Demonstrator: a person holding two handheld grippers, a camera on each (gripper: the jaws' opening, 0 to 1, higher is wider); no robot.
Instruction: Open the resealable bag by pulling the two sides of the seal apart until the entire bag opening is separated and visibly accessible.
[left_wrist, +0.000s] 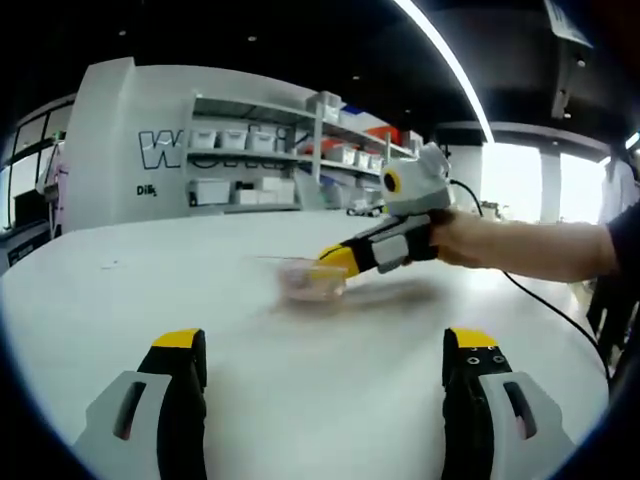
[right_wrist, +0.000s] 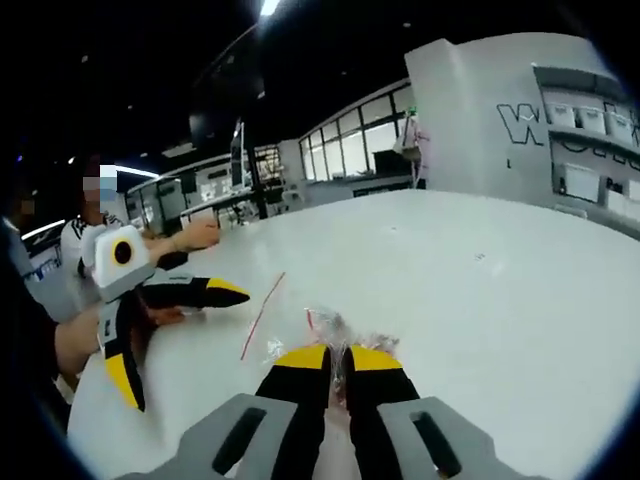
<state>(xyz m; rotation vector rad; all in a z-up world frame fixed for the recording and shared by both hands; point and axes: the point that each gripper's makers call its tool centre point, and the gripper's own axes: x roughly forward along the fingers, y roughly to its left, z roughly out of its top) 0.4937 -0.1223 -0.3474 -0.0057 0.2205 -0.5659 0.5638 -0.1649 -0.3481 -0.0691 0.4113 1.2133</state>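
Left gripper view: the left claw (left_wrist: 325, 365) hangs wide apart over the white bench (left_wrist: 300, 400), gripping nothing. Out ahead, the right claw (left_wrist: 338, 258) comes in from the right with its yellow tips pinched on the bag (left_wrist: 308, 278), a clear, blurred lump sitting mid-bench, well apart from the left claw.

Right gripper view: the right claw (right_wrist: 338, 358) is clamped together on crinkled plastic, the bag (right_wrist: 335, 328) bunched at its tips. A thin red line (right_wrist: 262, 315) lies on the bench (right_wrist: 470, 320) just beside it, possibly the seal strip, too fine to call. The left claw (right_wrist: 175, 335) waits at the left, jaws spread.

One side is held, the seal not yet parted. Next: bring the left claw in, pinch the opposite lip, then pull apart.
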